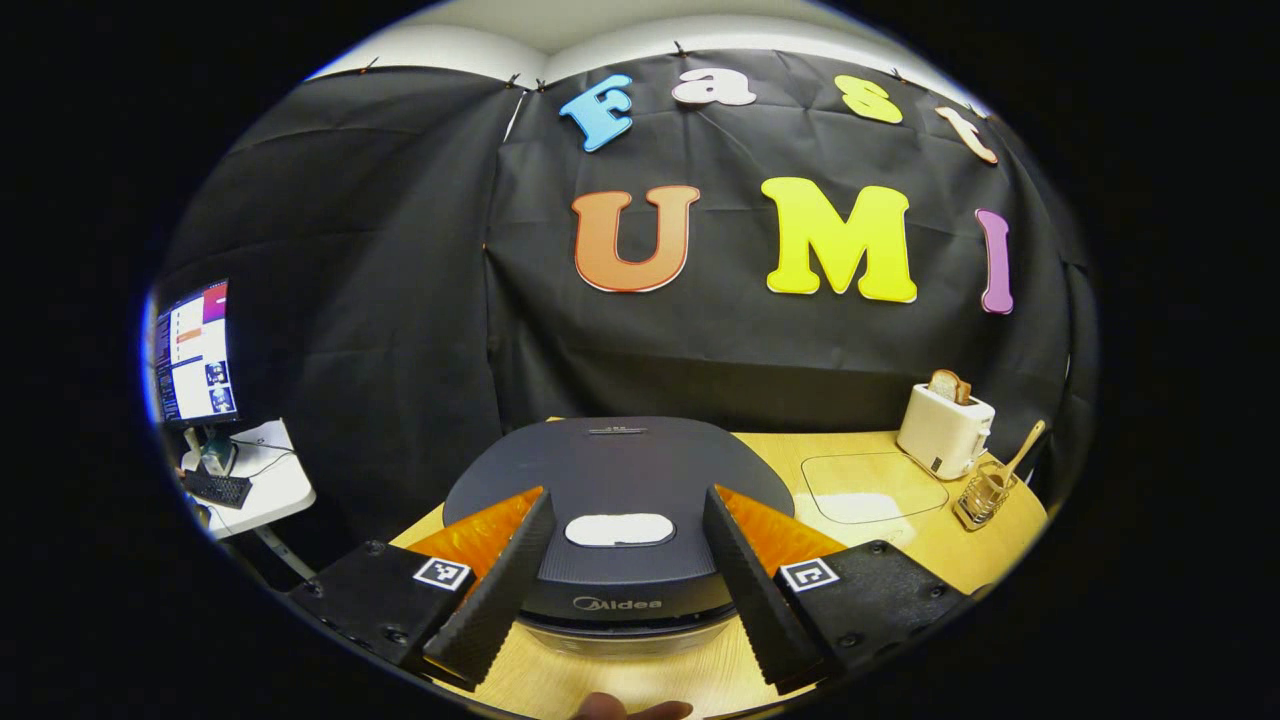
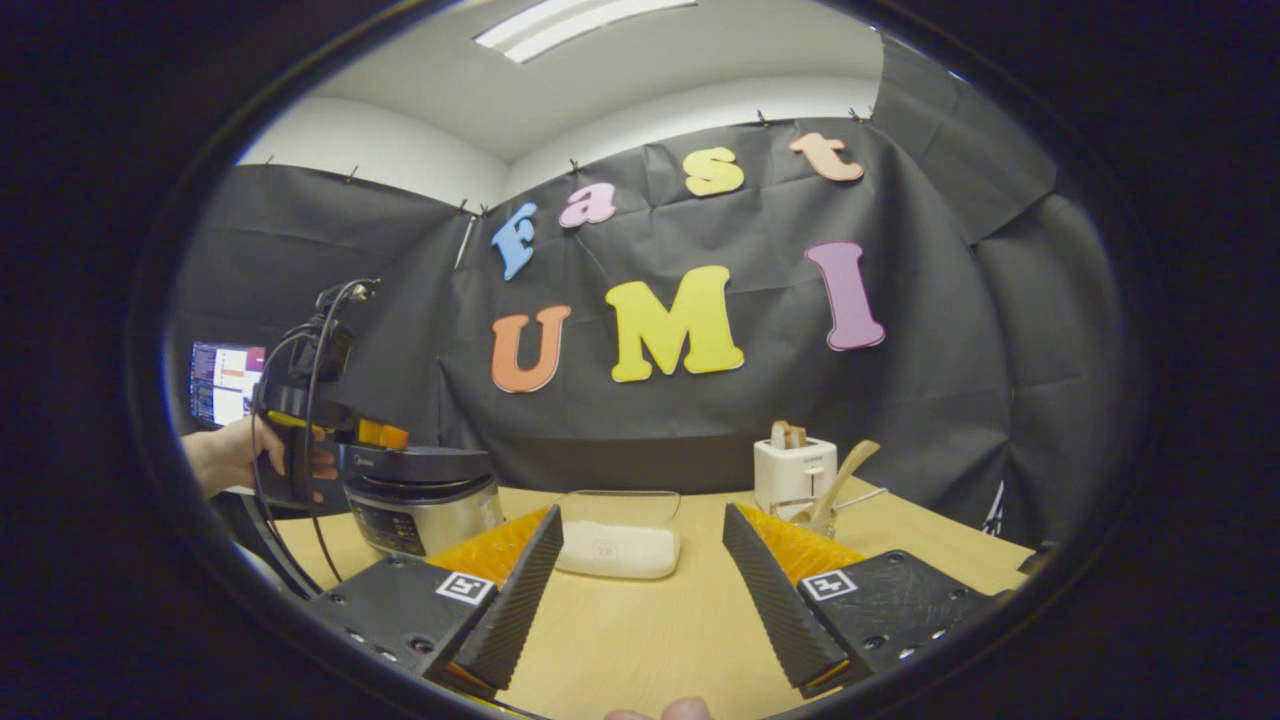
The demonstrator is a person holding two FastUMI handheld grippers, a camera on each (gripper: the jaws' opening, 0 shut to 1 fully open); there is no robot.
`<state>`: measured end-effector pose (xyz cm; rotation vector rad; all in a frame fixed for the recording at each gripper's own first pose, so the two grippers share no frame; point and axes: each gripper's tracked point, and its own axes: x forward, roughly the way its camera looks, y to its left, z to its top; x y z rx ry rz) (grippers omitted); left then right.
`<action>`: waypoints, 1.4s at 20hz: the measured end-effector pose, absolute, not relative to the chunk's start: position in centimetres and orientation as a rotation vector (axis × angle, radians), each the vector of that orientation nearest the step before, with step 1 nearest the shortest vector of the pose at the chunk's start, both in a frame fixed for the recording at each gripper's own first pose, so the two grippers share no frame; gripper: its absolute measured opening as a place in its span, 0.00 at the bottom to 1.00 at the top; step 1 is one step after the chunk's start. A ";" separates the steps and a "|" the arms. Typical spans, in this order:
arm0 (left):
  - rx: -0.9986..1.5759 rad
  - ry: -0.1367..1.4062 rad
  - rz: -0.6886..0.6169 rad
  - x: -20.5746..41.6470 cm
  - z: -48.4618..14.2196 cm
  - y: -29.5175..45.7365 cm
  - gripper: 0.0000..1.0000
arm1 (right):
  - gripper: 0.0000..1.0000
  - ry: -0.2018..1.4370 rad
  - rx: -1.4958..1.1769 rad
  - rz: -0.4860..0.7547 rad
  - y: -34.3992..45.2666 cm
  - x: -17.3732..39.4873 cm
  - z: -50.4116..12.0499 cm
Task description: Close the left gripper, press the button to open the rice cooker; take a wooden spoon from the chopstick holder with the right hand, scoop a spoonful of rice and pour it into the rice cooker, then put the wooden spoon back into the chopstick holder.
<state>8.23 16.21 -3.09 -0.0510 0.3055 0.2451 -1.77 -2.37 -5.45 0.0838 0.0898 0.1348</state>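
Both hand-held grippers, left [image 1: 620, 585] and right [image 2: 640, 590], gaped empty; dark round rice cooker [image 1: 620, 475] lidded, wooden spoon [image 1: 1022, 452] untouched: nothing done.

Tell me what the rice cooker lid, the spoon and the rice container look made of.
Rice cooker lid: likely matte dark plastic, with an even, dull sheen.
Spoon: wood, judging by its pale tan, unglossy handle.
Rice container: clear plastic or glass, hard to tell which; the wall behind shows through its sides.

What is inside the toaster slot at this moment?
A slice of bread stands in the toaster, its top sticking out above the slot. Its lower part is hidden inside the body.
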 end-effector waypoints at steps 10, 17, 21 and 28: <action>-0.052 0.295 0.289 7.9 -4.9 16.1 0.97 | 0.95 0.158 0.142 0.122 -4.0 -0.8 -8.8; 0.023 0.199 0.260 7.8 -5.3 16.1 0.96 | 0.95 0.205 0.223 0.102 -5.5 -0.2 -10.4; 0.006 0.215 0.253 7.8 -5.2 16.1 0.95 | 0.95 0.184 0.187 0.104 -5.5 -0.3 -9.5; -0.109 0.221 0.302 6.6 -3.7 16.2 0.96 | 0.91 0.138 0.153 0.064 -6.5 -0.5 -7.6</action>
